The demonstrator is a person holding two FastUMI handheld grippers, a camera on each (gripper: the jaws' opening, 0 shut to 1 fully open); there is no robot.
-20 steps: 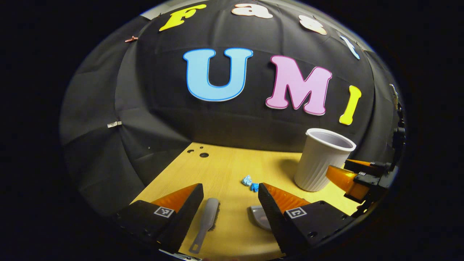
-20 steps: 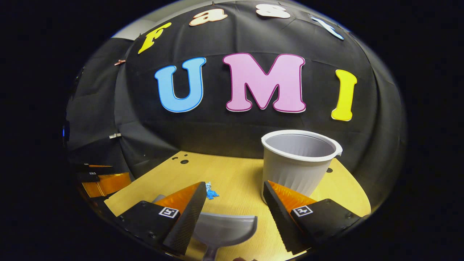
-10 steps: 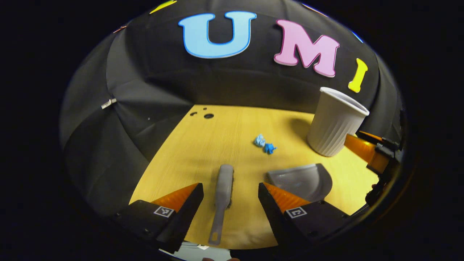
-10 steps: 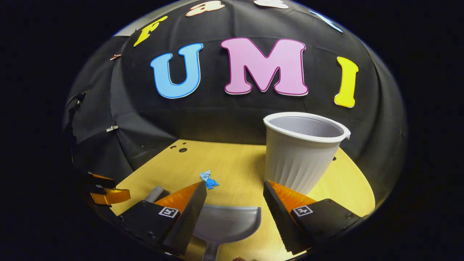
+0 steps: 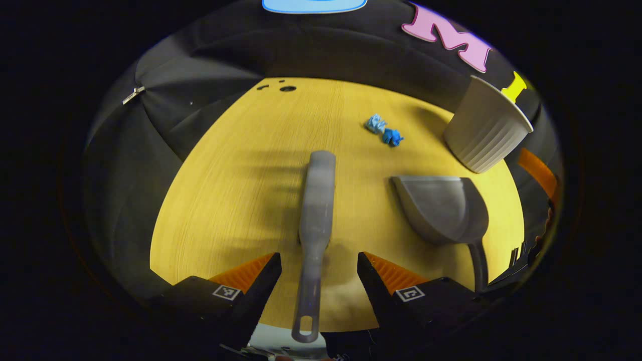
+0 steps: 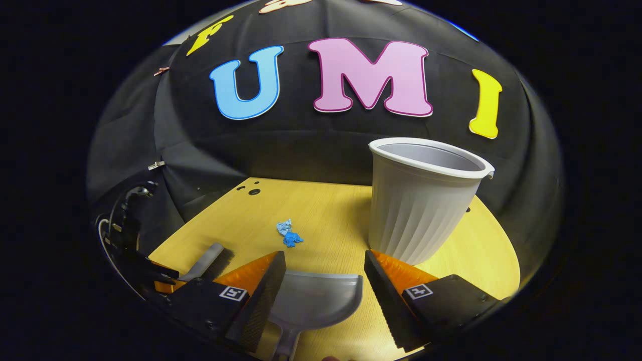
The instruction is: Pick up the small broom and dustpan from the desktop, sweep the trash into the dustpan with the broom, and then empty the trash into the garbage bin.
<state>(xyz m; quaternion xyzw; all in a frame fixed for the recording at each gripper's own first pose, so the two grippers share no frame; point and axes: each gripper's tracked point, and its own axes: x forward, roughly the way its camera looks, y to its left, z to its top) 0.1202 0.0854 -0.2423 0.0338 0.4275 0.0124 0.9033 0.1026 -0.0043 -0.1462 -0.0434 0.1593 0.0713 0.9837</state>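
Left gripper view is where the key bit is seen: the small broom [image 5: 318, 210] is laid on the wooden desktop [image 5: 241, 170] with its long axis running straight away from the left gripper [image 5: 319, 271], handle end nearest and passing right between the spread-open fingers, brush head pointed at the far edge. Nothing is clamped yet; no finger is seen touching the handle. So a short push down and a squeeze is probably all that's needed, and the left is clearly the nearer one for it.

Relative to the broom, the grey dustpan [image 5: 441, 208] is found just to the right, its handle toward the camera, and the blue trash scraps [image 5: 383, 131] are beyond it, toward the ribbed white garbage bin [image 5: 486, 128].

Right gripper view: the right gripper [image 6: 324, 278] is held wide open too, lined up over the dustpan [image 6: 315, 303] handle, nothing gripped.

No brand or label text can be made out on any of the tools; the square markers on the fingers aren't readable writing.
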